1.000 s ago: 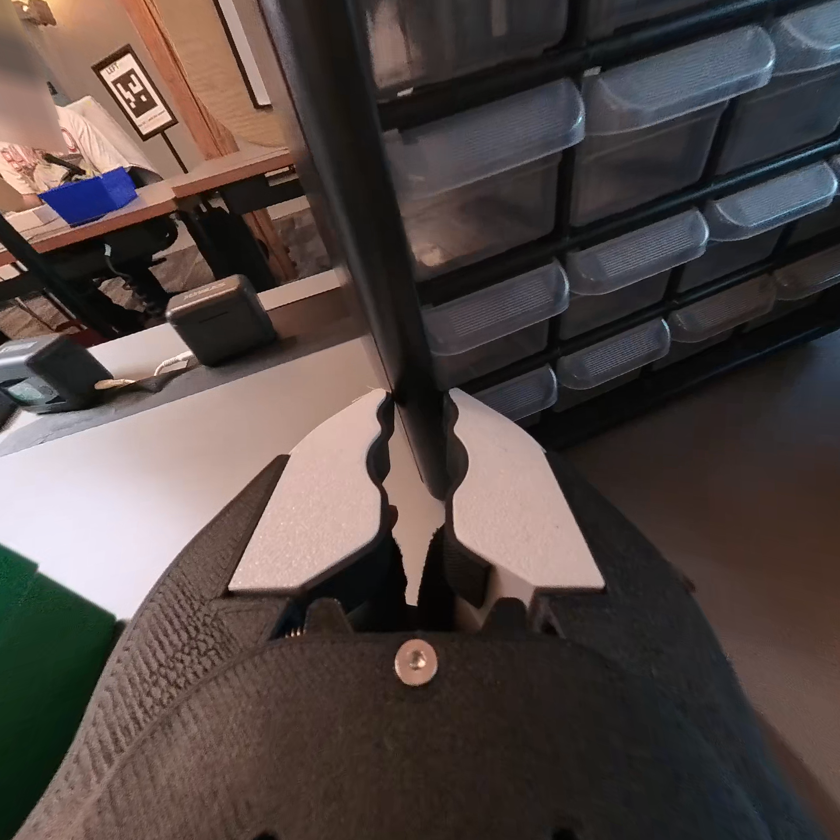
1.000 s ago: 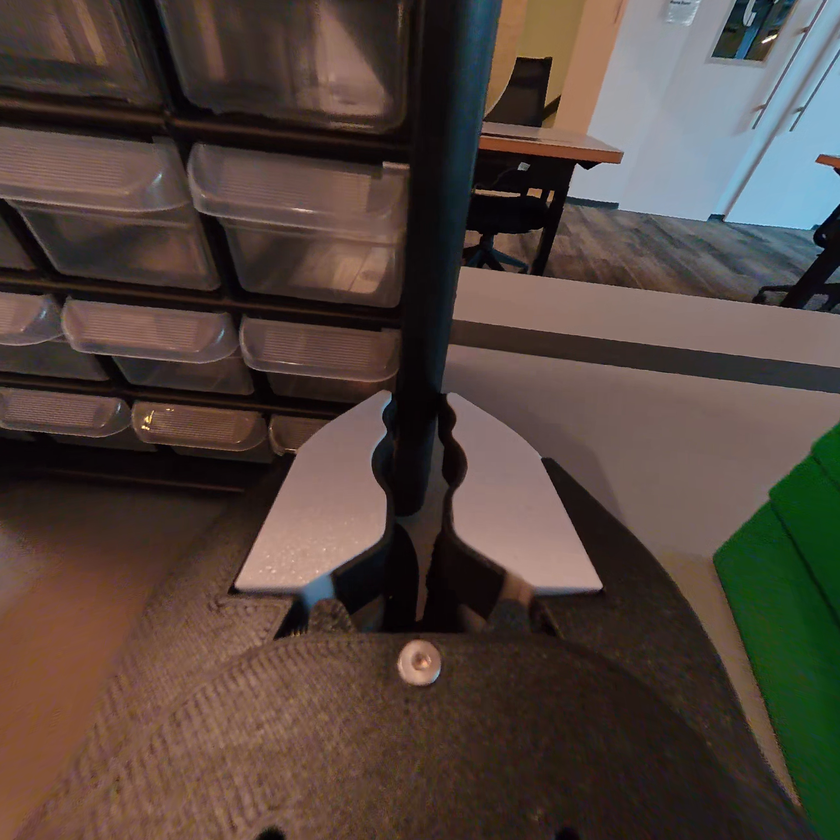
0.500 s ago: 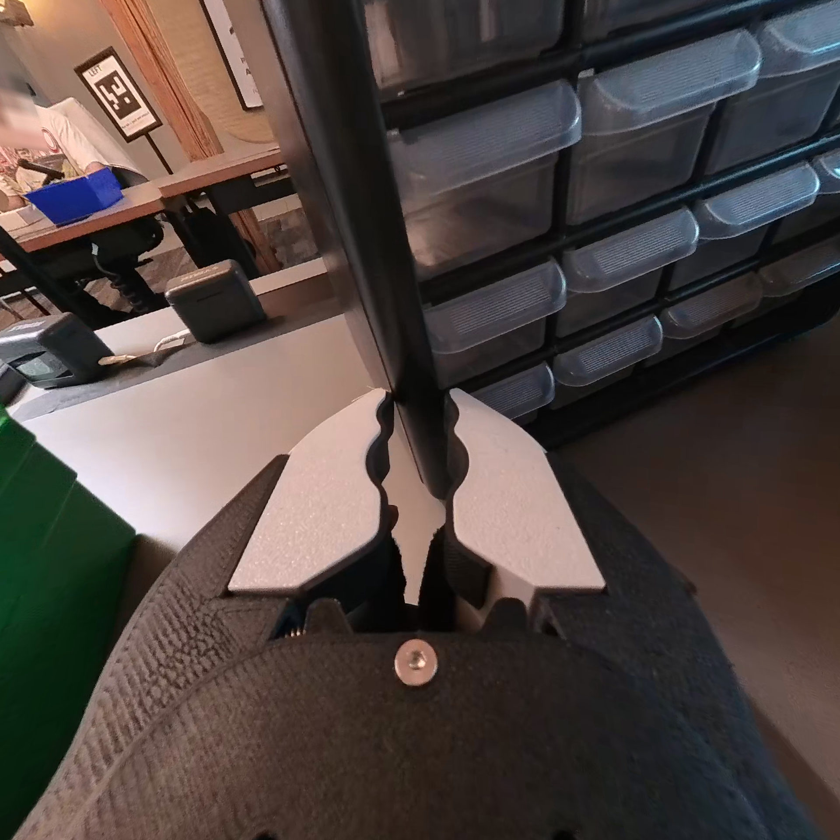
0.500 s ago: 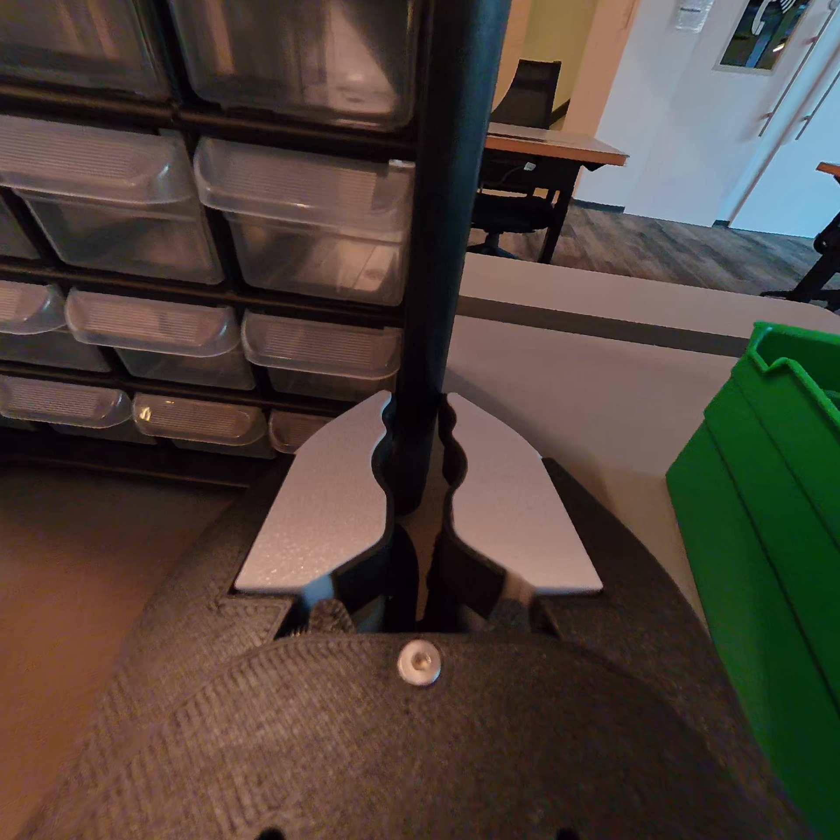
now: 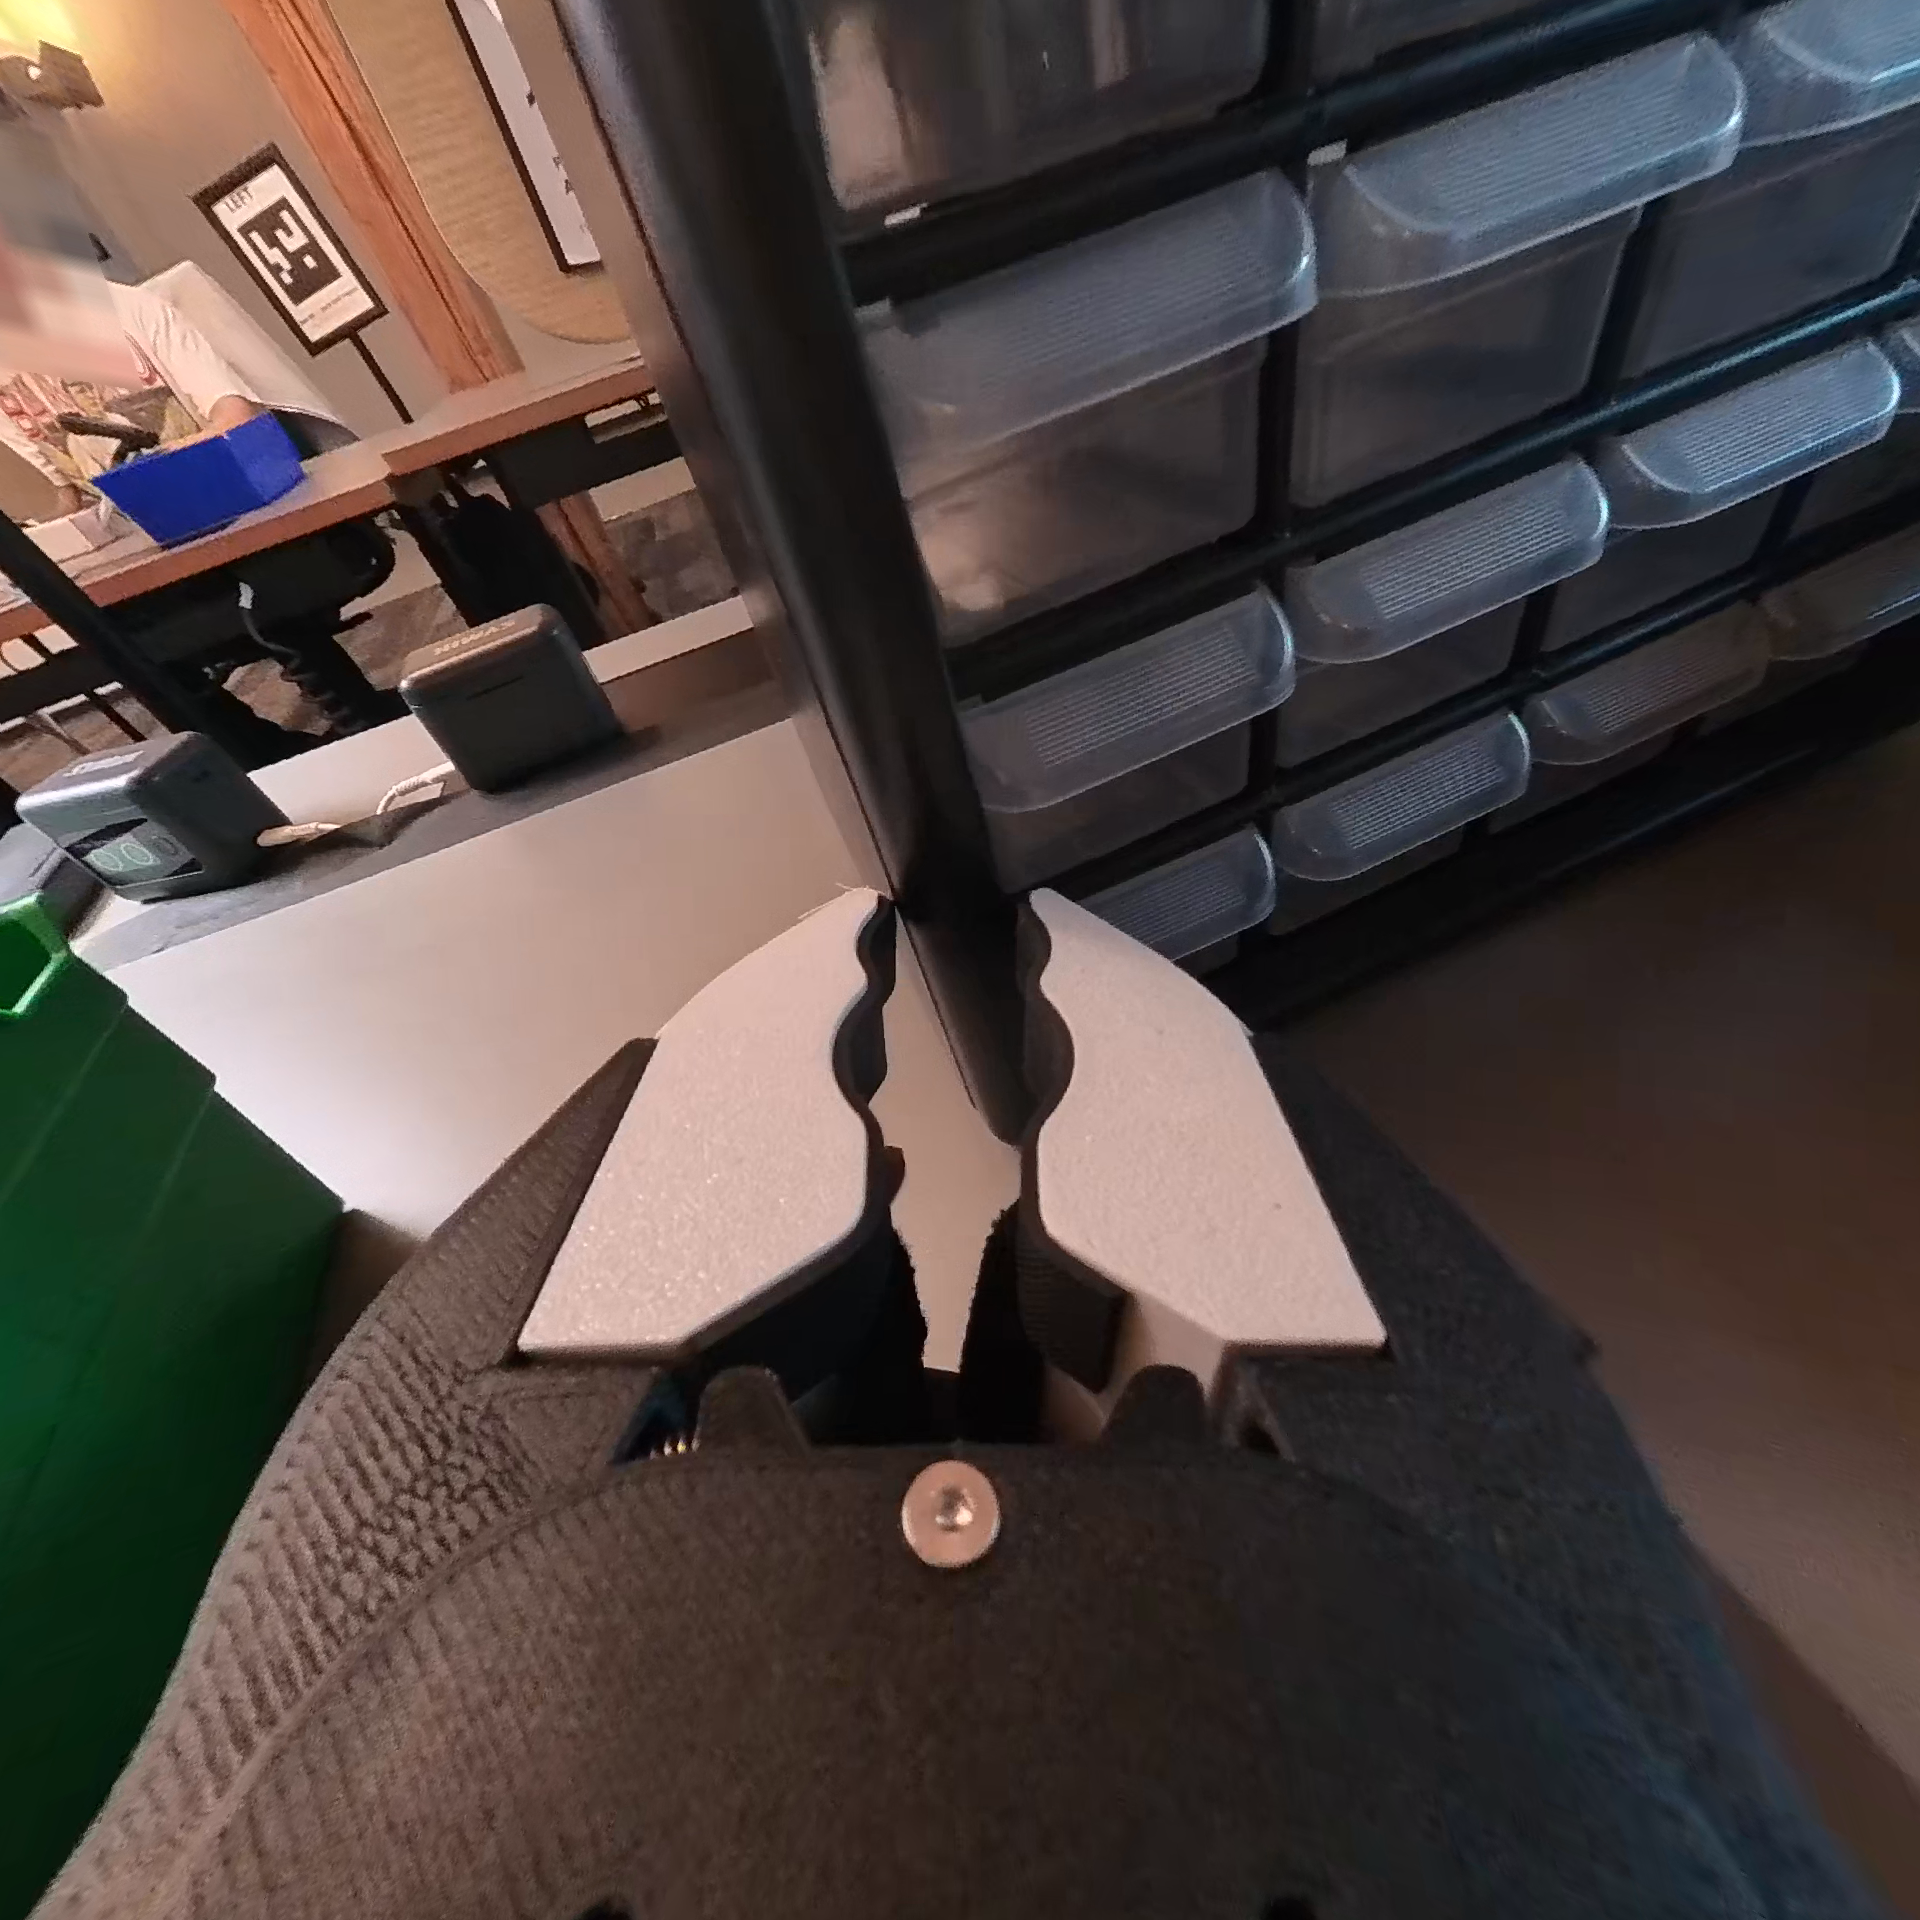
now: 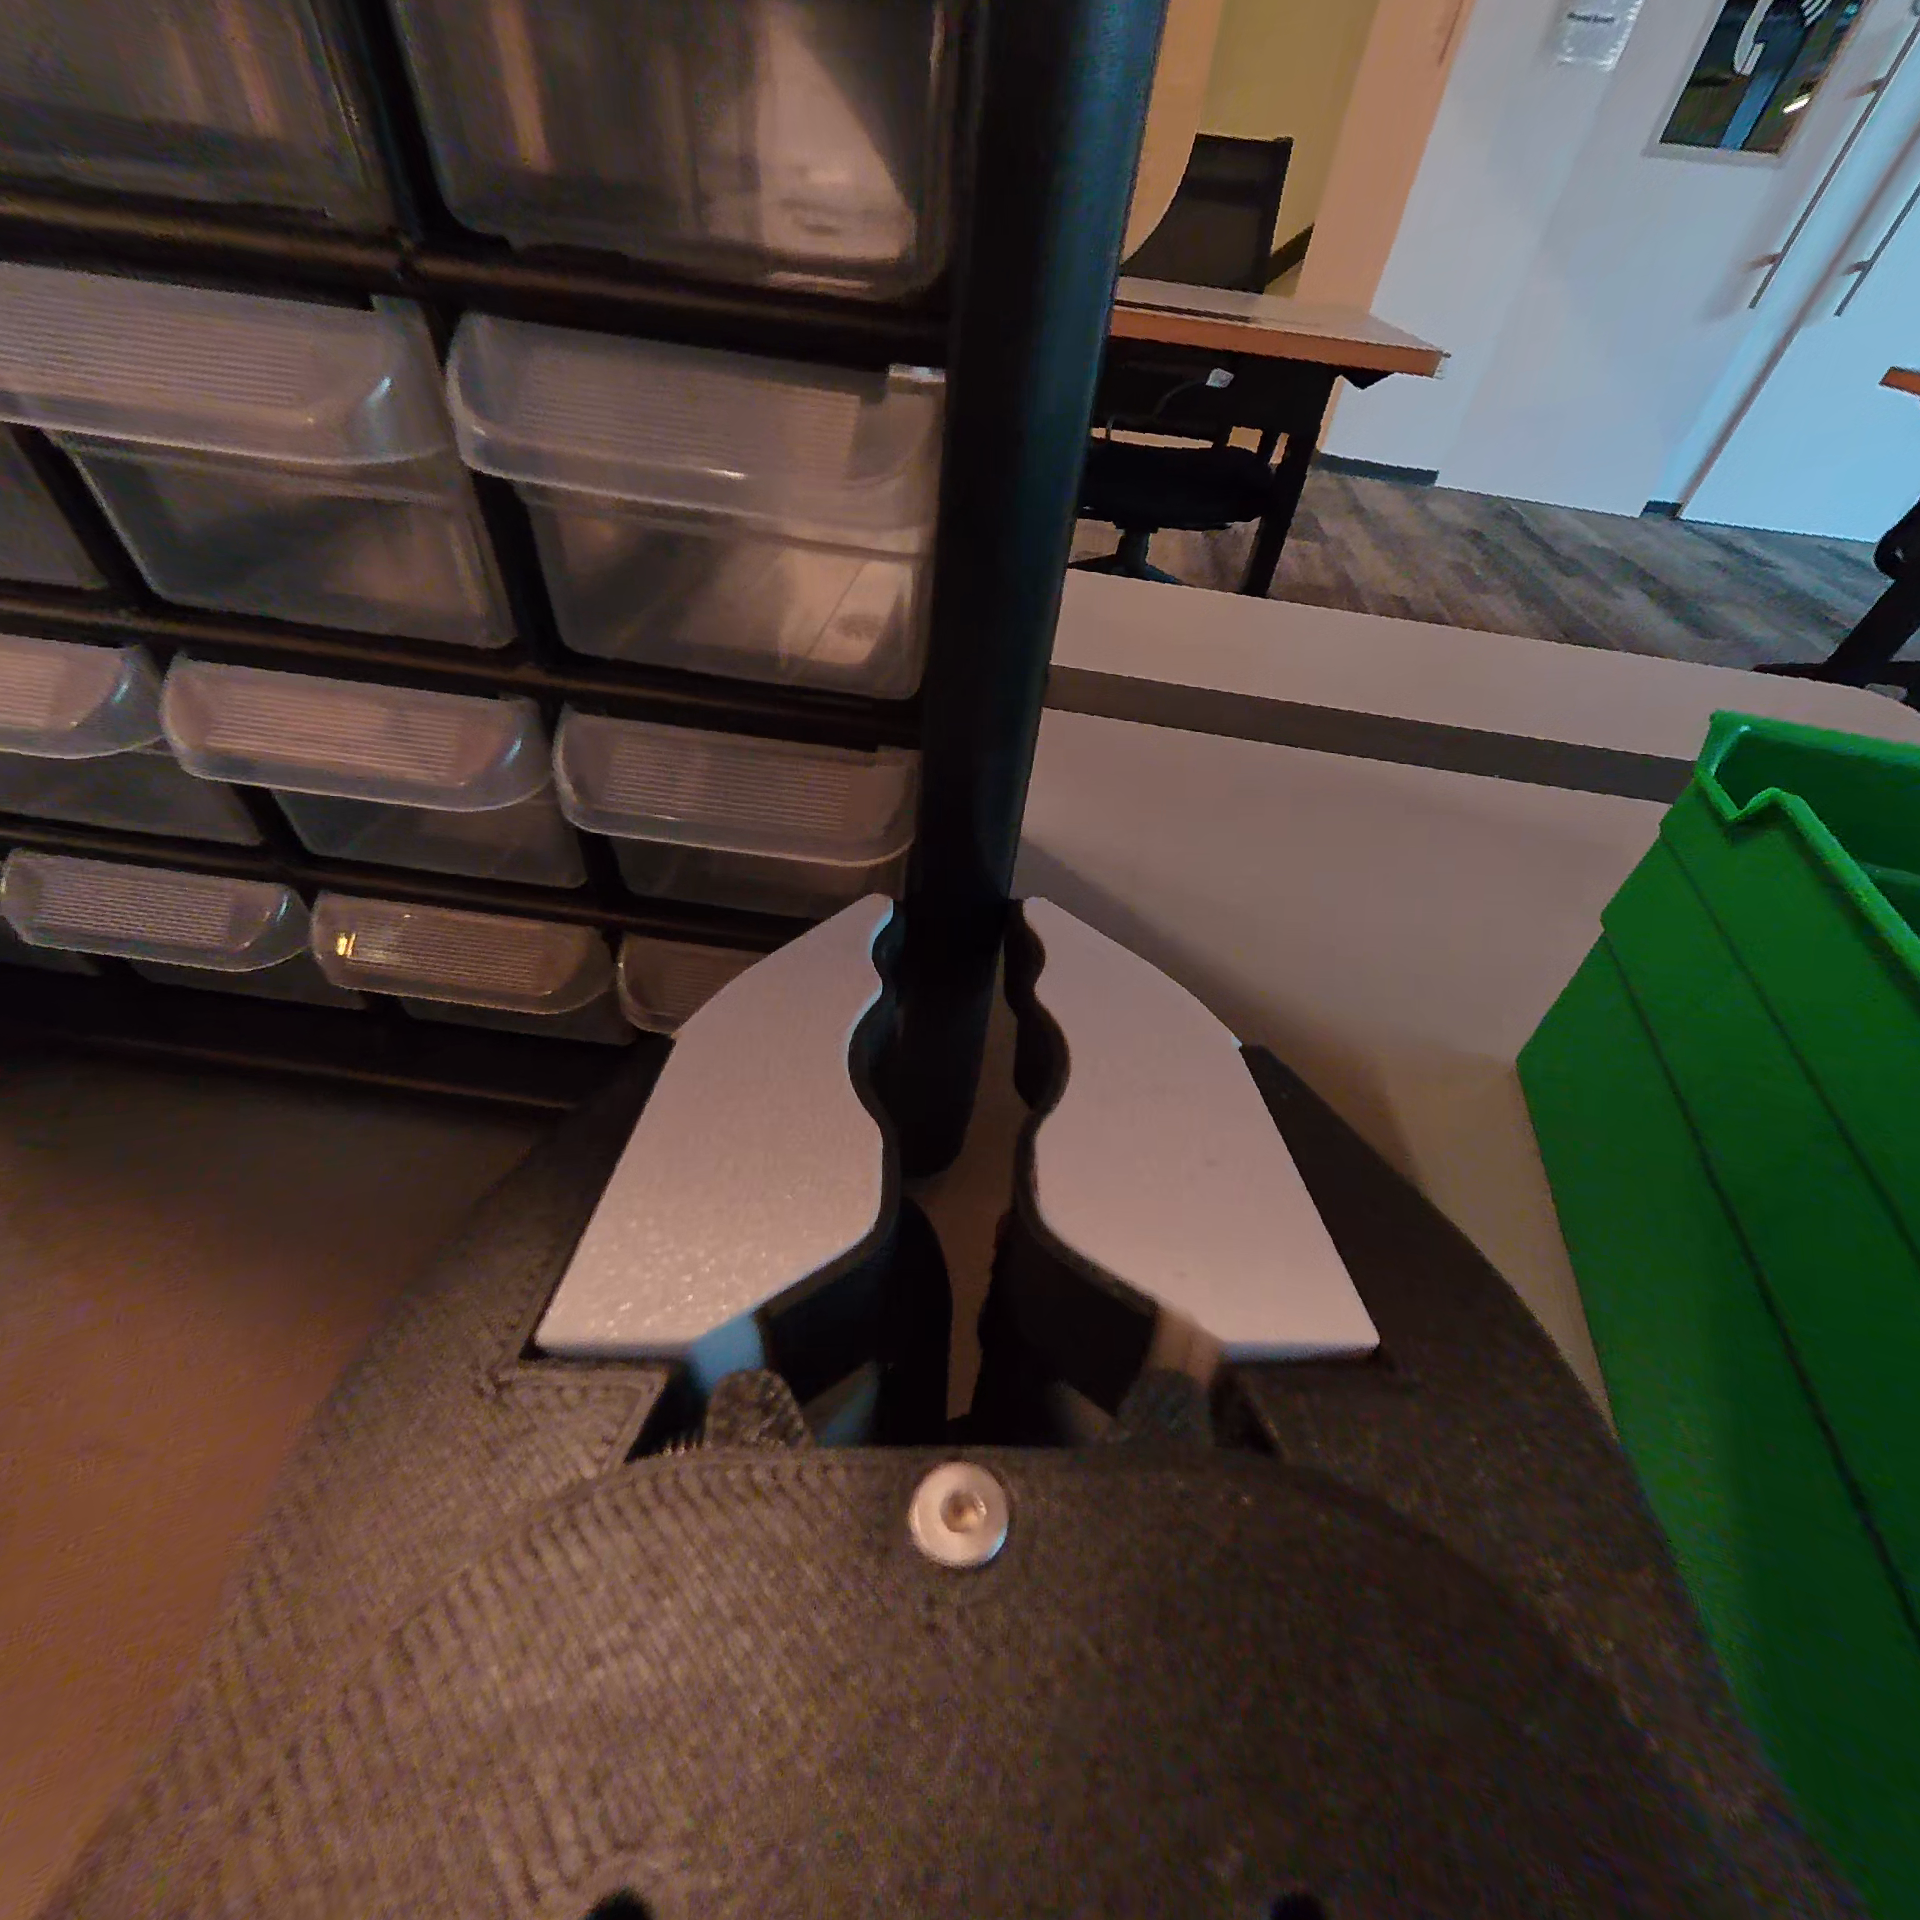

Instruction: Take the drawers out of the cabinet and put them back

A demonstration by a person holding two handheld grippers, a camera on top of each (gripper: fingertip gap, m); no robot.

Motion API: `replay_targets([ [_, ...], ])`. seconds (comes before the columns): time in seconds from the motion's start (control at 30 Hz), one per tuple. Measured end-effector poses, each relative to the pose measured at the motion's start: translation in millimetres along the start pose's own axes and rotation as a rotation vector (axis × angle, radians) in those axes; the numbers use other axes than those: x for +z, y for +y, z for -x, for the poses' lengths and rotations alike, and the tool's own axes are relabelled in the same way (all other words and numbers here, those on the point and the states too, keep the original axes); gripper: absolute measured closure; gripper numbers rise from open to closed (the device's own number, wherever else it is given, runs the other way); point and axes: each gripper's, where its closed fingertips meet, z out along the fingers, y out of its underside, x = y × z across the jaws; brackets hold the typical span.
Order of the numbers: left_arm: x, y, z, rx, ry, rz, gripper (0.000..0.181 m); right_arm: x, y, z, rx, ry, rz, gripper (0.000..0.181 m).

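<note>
A black cabinet (image 5: 790, 416) with rows of clear plastic drawers (image 5: 1081, 343) stands on the grey table (image 5: 468, 997). All the drawers in view sit in their slots. My left gripper (image 5: 956, 914) is shut on the cabinet's left front edge, low down. In the right wrist view my right gripper (image 6: 951, 914) is shut on the cabinet's (image 6: 1029, 416) right front edge, also low down, next to the drawers (image 6: 686, 488). The cabinet's top and its foot between the fingers are hidden.
A green bin (image 5: 104, 1247) stands close on the left, and another green bin (image 6: 1766, 1143) close on the right. Two black devices (image 5: 509, 696) (image 5: 135, 821) sit at the table's far left edge. A person sits at a desk with a blue bin (image 5: 197, 488) behind.
Both grippers keep their hold on the cabinet edges. The green bins have come further into view on both sides and the background has shifted, so grippers and cabinet have moved together.
</note>
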Motion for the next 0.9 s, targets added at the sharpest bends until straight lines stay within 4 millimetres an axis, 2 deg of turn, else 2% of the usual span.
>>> replay_targets([
  [0.3,0.6,-0.6,1.1,-0.007,-0.001,-0.004,0.157,0.4,-0.2,0.1,-0.001,0.002,0.001,0.162],
  [0.5,-3.5,-10.0,6.9,-0.039,-0.013,-0.057,0.15,-6.2,-3.9,-9.8,0.048,0.058,-0.034,0.144],
  [0.6,-8.8,-20.6,11.9,-0.046,-0.029,-0.114,0.146,-16.0,-10.7,-11.0,0.005,0.106,-0.095,0.142],
  [0.7,-10.0,-21.2,15.4,-0.034,-0.037,-0.117,0.139,-29.1,-15.8,-4.1,-0.064,0.128,-0.131,0.137],
  [0.9,-15.2,-21.5,18.9,-0.045,-0.043,-0.1,0.133,-49.2,-17.9,16.3,-0.077,0.042,-0.152,0.136],
])
